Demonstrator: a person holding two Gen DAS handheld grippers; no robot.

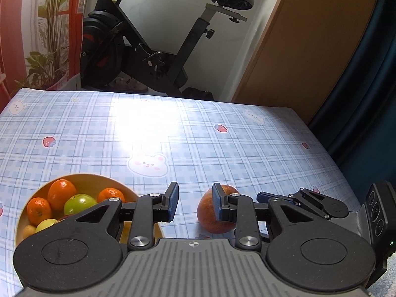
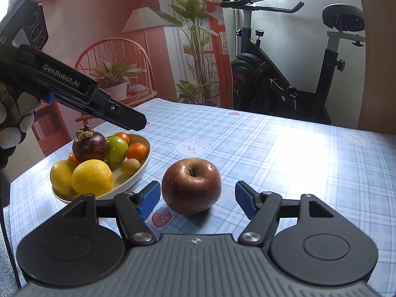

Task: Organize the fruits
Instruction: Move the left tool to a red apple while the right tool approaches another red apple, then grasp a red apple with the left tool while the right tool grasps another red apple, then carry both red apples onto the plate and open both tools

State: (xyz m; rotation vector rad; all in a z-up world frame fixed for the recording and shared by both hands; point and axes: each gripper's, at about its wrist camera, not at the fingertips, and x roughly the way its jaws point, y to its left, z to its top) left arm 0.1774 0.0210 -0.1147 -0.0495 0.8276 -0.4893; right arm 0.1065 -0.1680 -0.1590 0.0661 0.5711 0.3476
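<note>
Glossy red apple [image 2: 191, 186], oval fruit bowl [image 2: 144, 159]

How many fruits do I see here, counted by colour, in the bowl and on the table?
orange fruits: 3
yellow fruits: 2
green fruit: 1
dark purple fruit: 1
small tan fruit: 1
red apple: 1
Total visible: 9

You've got 1 red apple [image 2: 191, 186] upright on the table, stem up, just beside the bowl [image 2: 146, 154] heaped with lemons, oranges, a green fruit, probably a mangosteen.
</note>
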